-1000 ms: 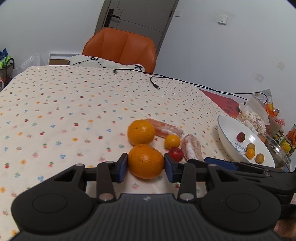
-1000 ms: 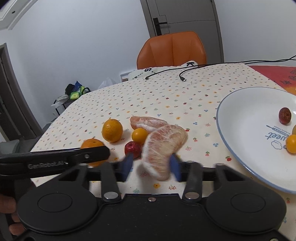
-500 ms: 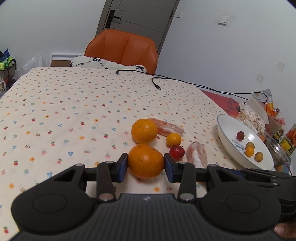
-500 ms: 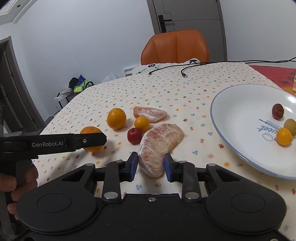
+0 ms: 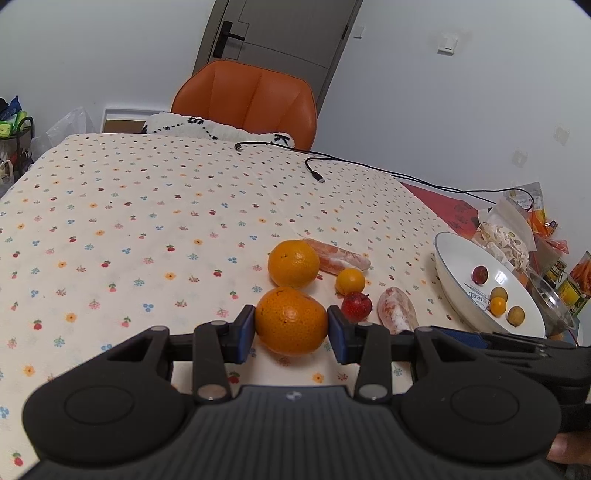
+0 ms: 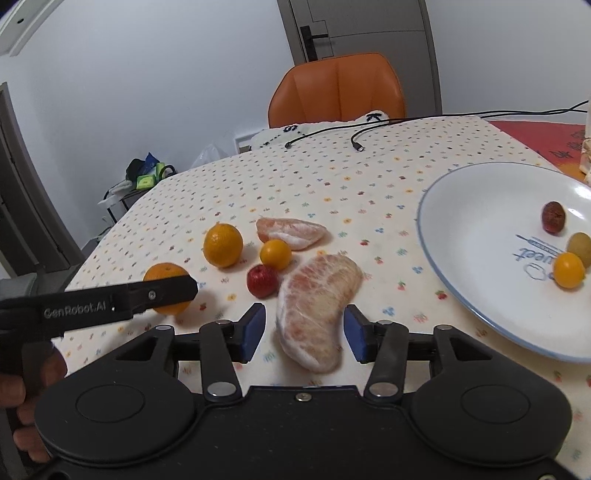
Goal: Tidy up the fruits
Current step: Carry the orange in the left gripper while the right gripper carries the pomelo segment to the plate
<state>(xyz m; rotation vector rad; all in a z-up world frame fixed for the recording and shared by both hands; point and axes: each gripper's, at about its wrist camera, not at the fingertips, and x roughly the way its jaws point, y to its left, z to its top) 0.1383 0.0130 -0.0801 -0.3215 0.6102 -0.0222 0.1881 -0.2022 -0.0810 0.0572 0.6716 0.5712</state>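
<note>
Four small fruits (image 6: pixel 569 269) in plate (image 6: pixel 472 236)

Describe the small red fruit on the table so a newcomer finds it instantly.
On the floral tablecloth, left of the white plate, lies a cluster of loose fruit. The small red fruit sits mid-cluster, between the small orange citrus and the big peeled pomelo segment that the open right gripper straddles. It is the only red piece off the plate; its neighbours are orange or pink.

Plain white walls (image 5: pixel 110 55) enclose the room — a grey door (image 5: pixel 280 33) with a dark handle stands at the back. An orange chair (image 5: pixel 251 99) sits behind the floral-clothed worktop (image 5: pixel 129 221).
</note>
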